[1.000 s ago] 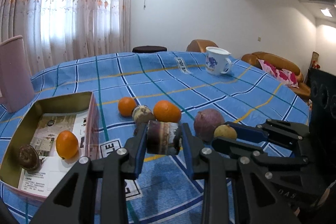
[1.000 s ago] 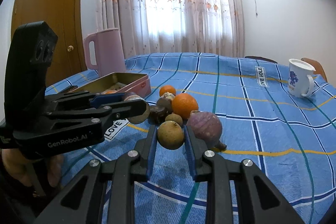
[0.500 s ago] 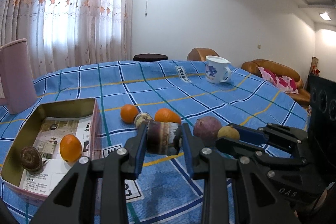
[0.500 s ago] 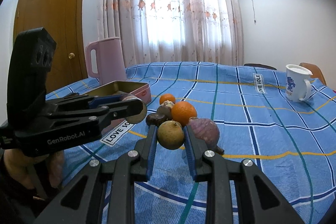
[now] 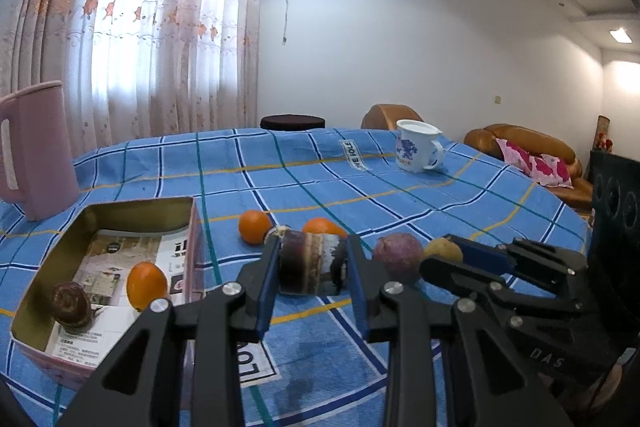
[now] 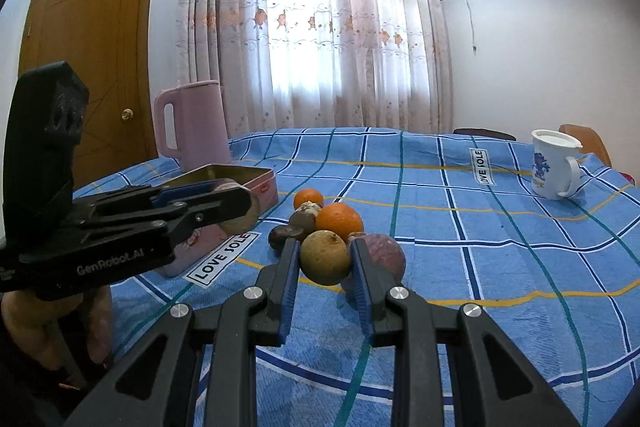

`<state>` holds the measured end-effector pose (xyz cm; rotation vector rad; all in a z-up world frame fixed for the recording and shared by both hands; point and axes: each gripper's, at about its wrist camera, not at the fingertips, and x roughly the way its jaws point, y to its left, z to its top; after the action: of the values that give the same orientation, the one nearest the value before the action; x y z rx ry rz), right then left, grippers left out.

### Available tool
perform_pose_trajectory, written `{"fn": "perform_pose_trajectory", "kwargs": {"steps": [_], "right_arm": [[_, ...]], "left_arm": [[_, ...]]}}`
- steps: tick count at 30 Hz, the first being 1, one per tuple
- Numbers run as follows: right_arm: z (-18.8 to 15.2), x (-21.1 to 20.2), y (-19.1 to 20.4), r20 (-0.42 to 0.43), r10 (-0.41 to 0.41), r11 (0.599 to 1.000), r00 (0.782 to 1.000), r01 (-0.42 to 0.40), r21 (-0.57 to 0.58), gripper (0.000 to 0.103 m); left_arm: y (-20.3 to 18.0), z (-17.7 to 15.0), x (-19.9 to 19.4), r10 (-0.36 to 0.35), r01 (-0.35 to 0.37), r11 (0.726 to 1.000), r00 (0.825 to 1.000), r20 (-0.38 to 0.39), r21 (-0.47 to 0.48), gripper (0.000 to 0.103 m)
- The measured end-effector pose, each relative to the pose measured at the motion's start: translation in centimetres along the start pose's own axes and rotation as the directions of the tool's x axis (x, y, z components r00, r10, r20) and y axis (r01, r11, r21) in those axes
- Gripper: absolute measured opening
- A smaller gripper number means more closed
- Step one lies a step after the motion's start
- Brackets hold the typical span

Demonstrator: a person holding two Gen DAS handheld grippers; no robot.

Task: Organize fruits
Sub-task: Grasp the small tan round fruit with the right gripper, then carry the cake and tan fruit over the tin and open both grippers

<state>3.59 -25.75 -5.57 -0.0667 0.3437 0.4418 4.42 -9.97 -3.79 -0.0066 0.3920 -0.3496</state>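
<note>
Grippers both loaded: left gripper (image 5: 312, 263) clamps a dark purple fruit (image 5: 310, 262); right gripper (image 6: 325, 259) pinches a yellow-brown fruit (image 6: 323, 257), both lifted, likely bound for the tin box (image 5: 138, 209) holding an orange (image 5: 146, 285); remaining fruit pile (image 6: 320, 217) on blue checked tablecloth (image 6: 460, 227); mug (image 6: 554, 163), pink jug (image 6: 192, 125), curtains behind.

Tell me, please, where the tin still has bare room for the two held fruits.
Inside the tin, the papered floor toward its back wall is free. Its near end is crowded by an orange and a dark brown fruit. The cloth between fruit pile and mug is bare too.
</note>
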Motion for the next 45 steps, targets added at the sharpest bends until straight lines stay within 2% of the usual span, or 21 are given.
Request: {"fn": "perform_pose_trajectory", "kwargs": {"steps": [13, 20, 27, 35, 45], "right_arm": [[1.3, 0.0, -0.3, 0.023, -0.025, 0.999, 0.999, 0.026, -0.019, 0.028], [2.7, 0.3, 0.1, 0.03, -0.001, 1.0, 1.0, 0.002, -0.03, 0.028], [6.0, 2.3, 1.8, 0.015, 0.089, 0.994, 0.996, -0.088, -0.06, 0.028], [9.0, 7.0, 5.4, -0.05, 0.195, 0.974, 0.98, -0.199, -0.105, 0.028], [9.7, 12.7, 10.7, -0.154, 0.246, 0.951, 0.957, -0.269, -0.153, 0.028]], "left_arm": [[0.2, 1.0, -1.0, 0.023, -0.023, 1.0, 0.999, 0.029, 0.002, 0.033], [0.9, 1.8, -1.3, 0.061, -0.061, 0.998, 0.998, 0.023, 0.001, 0.033], [4.1, 2.5, -1.3, 0.119, -0.119, 0.992, 0.993, -0.012, -0.036, 0.033], [8.4, 2.6, -1.4, 0.195, -0.198, 0.978, 0.979, -0.058, -0.065, 0.033], [13.7, 2.0, -1.6, 0.243, -0.258, 0.957, 0.963, -0.116, -0.134, 0.033]]}}
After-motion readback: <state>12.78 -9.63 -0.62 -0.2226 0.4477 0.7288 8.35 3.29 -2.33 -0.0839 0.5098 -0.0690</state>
